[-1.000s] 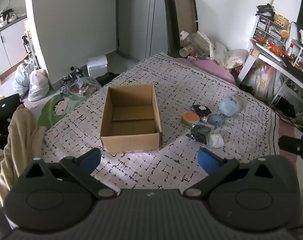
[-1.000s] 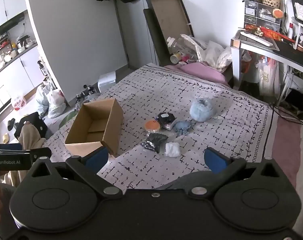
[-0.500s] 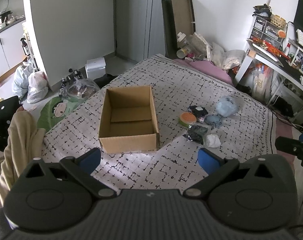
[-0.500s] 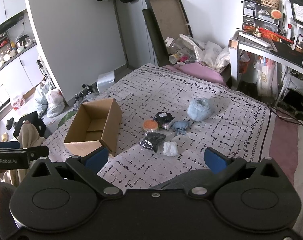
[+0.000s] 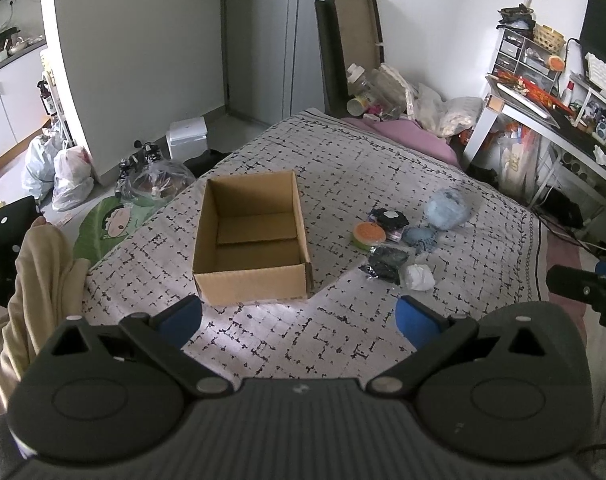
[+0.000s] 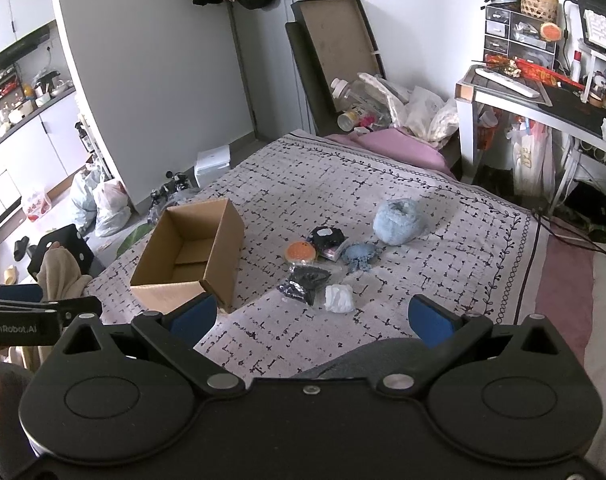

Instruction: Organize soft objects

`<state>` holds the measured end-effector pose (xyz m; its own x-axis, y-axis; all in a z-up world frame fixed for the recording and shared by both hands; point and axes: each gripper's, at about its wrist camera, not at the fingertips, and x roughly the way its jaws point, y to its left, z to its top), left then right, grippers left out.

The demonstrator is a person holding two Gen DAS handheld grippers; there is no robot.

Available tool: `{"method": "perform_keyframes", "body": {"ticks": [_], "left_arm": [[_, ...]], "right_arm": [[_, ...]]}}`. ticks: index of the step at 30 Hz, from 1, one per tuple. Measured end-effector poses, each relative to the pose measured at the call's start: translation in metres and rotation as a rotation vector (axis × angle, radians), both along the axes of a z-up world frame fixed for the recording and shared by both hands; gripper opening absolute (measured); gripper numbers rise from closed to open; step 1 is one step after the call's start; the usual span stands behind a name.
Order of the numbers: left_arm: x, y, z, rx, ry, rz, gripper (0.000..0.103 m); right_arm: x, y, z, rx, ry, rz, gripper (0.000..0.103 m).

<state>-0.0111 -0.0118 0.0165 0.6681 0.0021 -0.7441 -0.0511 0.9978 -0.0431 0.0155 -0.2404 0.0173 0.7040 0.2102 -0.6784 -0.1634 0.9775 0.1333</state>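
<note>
Nothing is being held by the left gripper [image 5: 299,318]; its jaws are being kept wide apart above the near edge of the bedspread [image 5: 343,184], just short of the empty cardboard box [image 5: 251,240]. To the right of the box, a loose cluster of soft items is being left on the bedspread: an orange round piece [image 6: 300,251], a black pouch [image 6: 325,237], a dark crinkly packet [image 6: 305,280], a white wad [image 6: 338,298], a small blue knit piece [image 6: 359,254] and a fluffy pale-blue ball [image 6: 399,220]. The right gripper [image 6: 310,314] is likewise being held wide open and empty, well back from the cluster. Two touching items are likely being risked in one pinch, and thin packets are probably being prone to slipping. The bedspread is soft, so fabric could be getting pinched too. Clutter is being seen around: bags on the floor at left, a desk [image 6: 543,100] at right.
</note>
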Motion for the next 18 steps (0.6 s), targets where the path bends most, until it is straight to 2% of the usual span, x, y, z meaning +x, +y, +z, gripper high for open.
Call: {"method": "perform_keyframes", "body": {"ticks": [18], "left_arm": [[-0.0049,-0.0028,0.0031,-0.001,-0.013,-0.008,0.102]], "right_arm": [[-0.0024,-0.0047,-0.0004,0.002,-0.005,-0.004,0.103]]}}
